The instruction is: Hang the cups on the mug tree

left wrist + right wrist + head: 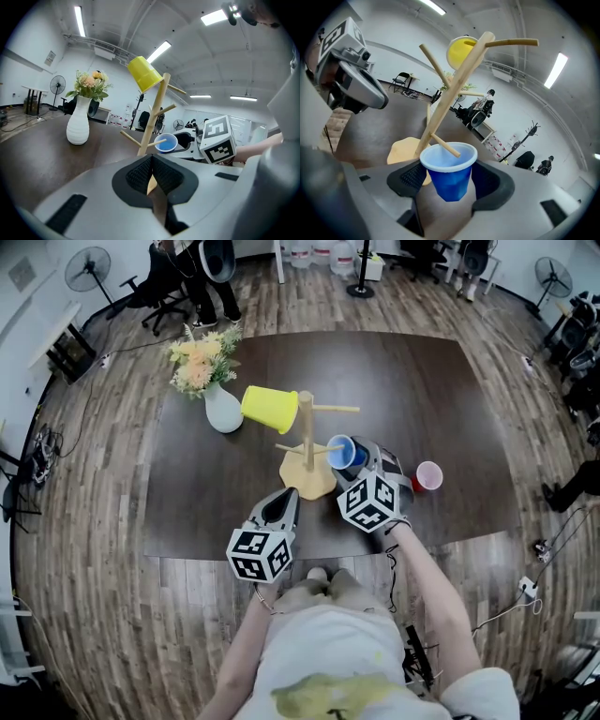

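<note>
Black ribbed fingers point(405, 180) of the right gripper point(450, 182) stand wide apart, clamped on the sides of the blue cup point(449, 164). The cup's mouth faces the mug tree point(454, 89), and a low peg point(445, 145) pokes in over the rim; how deep it reaches is hard to judge. In the head view the marker cube covers most of these fingers.

The left gripper point(151, 176) has its fingers point(136, 176) pressed together with nothing between them, only a sliver of the tree's pale base showing past them.

Further out, the yellow cup point(269, 408) hangs on an upper peg, which it hides. A red cup point(428, 475) sits apart on the dark surface point(422, 390) – upright or tipped, I cannot tell – and a white vase point(222, 409) of flowers stands beyond.
</note>
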### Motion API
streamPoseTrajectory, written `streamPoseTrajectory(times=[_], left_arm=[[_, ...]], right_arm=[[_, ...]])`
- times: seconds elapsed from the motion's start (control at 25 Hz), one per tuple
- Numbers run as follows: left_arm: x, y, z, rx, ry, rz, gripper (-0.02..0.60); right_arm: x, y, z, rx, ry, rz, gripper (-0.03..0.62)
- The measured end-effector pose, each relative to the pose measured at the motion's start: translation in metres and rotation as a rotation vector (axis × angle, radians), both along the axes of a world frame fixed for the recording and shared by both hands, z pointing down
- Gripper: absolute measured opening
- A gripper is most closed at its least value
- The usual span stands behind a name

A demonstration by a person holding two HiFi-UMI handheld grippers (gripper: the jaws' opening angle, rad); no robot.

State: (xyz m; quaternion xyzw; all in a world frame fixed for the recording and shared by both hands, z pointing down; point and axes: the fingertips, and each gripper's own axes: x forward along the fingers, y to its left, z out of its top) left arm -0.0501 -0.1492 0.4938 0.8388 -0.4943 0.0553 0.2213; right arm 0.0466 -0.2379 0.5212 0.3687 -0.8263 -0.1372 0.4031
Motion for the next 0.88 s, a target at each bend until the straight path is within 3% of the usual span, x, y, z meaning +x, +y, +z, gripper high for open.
streamPoseTrajectory(times=[0.52, 0.88], left_arm=[[-0.015, 0.003, -0.001, 0.001, 0.003, -0.026, 0.023], [-0.018, 0.003, 0.000, 0.004, 0.005, -0.030, 0.023]], right_arm=[[-0.026, -0.002, 0.003, 0.084, 0.246, -0.122, 0.307], [-0.039, 0.001, 0.004, 0.157, 0.328, -0.186, 0.308]])
